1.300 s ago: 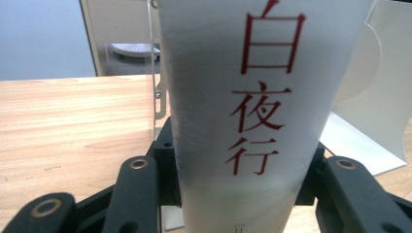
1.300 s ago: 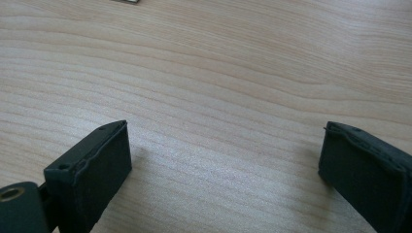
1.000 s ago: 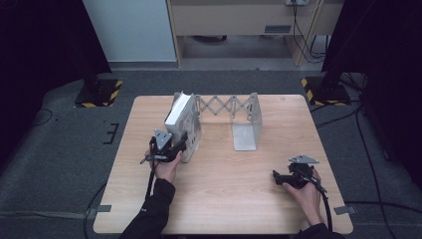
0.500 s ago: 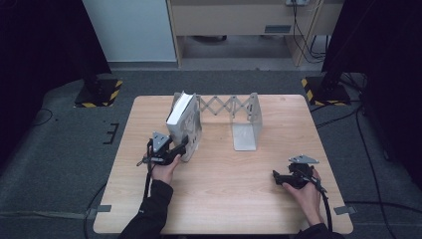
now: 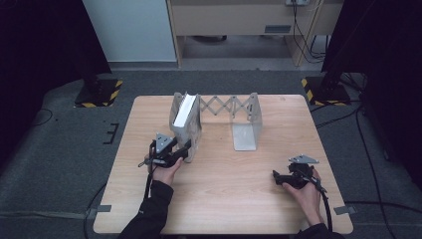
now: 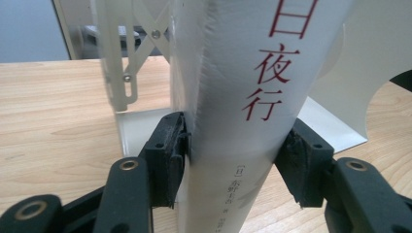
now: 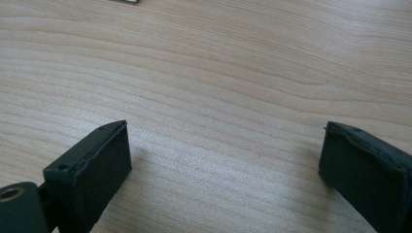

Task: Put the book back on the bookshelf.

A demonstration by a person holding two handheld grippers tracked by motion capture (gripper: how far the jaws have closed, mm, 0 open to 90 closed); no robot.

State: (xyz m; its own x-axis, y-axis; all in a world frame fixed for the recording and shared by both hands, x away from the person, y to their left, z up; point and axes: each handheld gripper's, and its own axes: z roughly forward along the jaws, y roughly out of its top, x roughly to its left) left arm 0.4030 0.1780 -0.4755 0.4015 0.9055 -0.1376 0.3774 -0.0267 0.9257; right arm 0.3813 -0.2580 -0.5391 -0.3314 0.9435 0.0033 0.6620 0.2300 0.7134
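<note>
Left gripper (image 6: 233, 160) has its jaws around a white book (image 6: 243, 97), having just been closing; pads touch both sides. Book stands in the expandable metal bookend rack (image 5: 234, 107) at table's (image 5: 224, 199) 11 o'clock. Right gripper (image 7: 223, 160) gapes wide at 4 o'clock.

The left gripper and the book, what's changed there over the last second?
The left gripper slid back a little toward the person, and its jaws have just been closing again; the book sits between them, barely gripped. The book stayed leaning in the rack. The right gripper stayed put, open.
</note>
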